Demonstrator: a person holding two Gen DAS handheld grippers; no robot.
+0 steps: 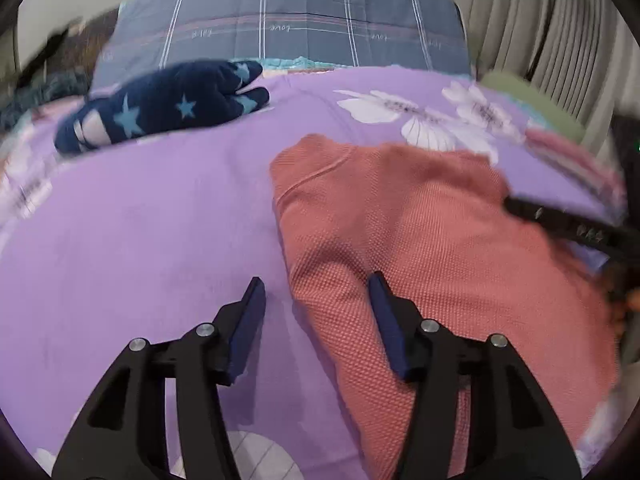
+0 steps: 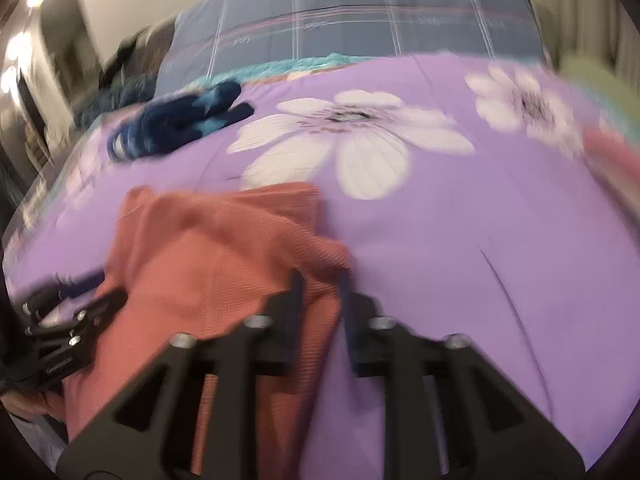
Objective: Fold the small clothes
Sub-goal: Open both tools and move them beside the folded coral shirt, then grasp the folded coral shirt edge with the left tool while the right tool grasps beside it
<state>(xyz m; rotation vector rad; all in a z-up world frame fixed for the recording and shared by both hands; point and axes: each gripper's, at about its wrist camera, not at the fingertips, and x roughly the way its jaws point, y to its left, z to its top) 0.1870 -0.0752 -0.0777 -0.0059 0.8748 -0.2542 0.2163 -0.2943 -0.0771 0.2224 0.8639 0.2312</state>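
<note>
Salmon knit garment (image 1: 420, 240) spread mid-bed, left gripper (image 1: 316, 292) jaws spread wide astride its left edge, right gripper (image 2: 320, 280) jaws nipping a fold at its right edge, liable to slip and bunch.

Purple floral bedspread (image 1: 160, 220), grey-blue plaid pillow (image 1: 304, 12), pleated curtain (image 1: 540, 20) at right

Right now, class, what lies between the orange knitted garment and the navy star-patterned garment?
Only bare purple floral bedspread separates the orange knitted garment and the navy star-patterned garment, clearest in the left wrist view.
</note>
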